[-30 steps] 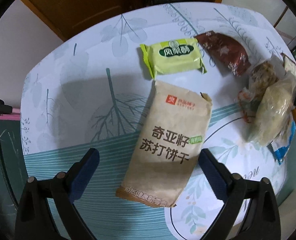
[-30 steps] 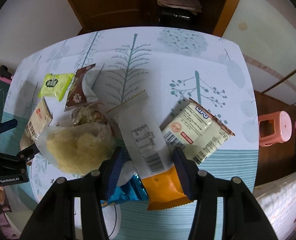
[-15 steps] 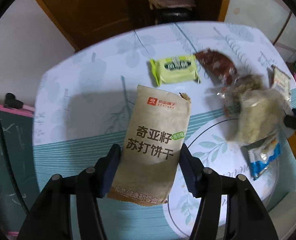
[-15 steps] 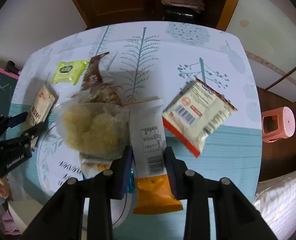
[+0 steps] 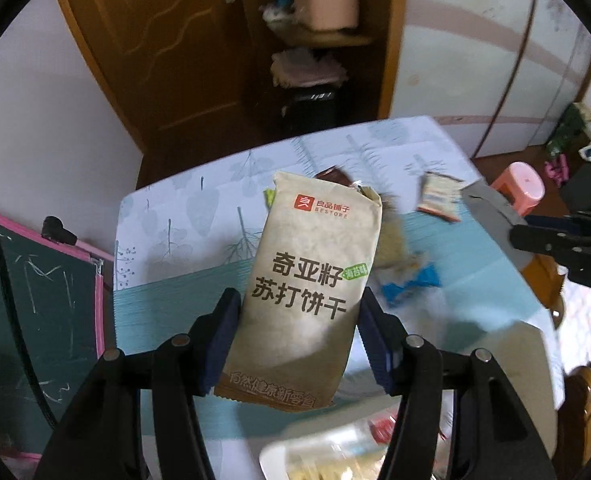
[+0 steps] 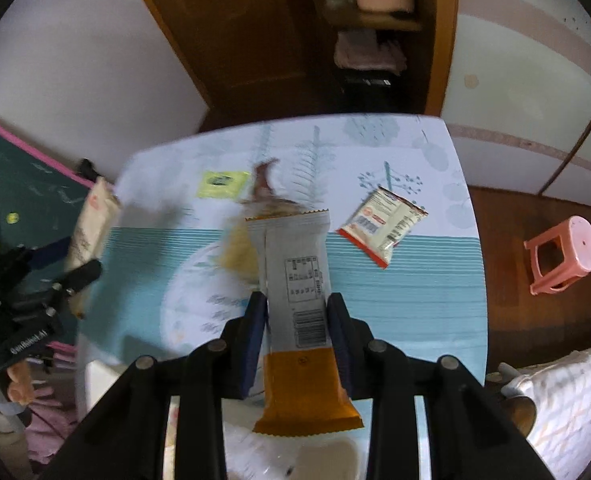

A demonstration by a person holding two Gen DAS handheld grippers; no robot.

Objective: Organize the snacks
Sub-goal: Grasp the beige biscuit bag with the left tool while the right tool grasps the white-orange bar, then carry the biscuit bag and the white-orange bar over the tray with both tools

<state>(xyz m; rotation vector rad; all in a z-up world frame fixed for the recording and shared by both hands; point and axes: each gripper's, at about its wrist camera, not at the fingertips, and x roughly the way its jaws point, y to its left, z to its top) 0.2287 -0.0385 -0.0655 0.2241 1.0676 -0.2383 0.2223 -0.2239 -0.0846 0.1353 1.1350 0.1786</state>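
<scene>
In the left wrist view, the left gripper [image 5: 299, 340] is seen at the bottom centre of the frame, its jaws partly closed with the blue pads pressed against both long edges of a tan cracker packet [image 5: 309, 292]. The packet is held upright, printed face toward the camera, with its top reaching the middle of the frame and its lower seam hanging below the pads. Behind it, the table [image 5: 167, 248] with its leaf-patterned cloth is seen. Other snacks are partly hidden behind the packet: a brown wrapper [image 5: 335, 174] at its top edge, a blue wrapper [image 5: 411, 284] to its right, and a small white and red packet [image 5: 439, 196] further right. These are blurred. A pink stool [image 5: 521, 184] is seen at the right, and a chalkboard [image 5: 35, 300] at the left edge.

In the right wrist view, the right gripper [image 6: 295, 328] is seen at the bottom centre, its jaws nearly closed on a grey and orange snack bar [image 6: 295, 292], which is gripped by its sides just above the orange end. The grey end points up toward the middle of the frame. On the table, a green packet [image 6: 221, 184] lies at upper left of centre, and the white and red packet [image 6: 383, 226] lies to the right of the bar. A yellowish bag [image 6: 239, 252] is seen blurred just left of the bar.
</scene>
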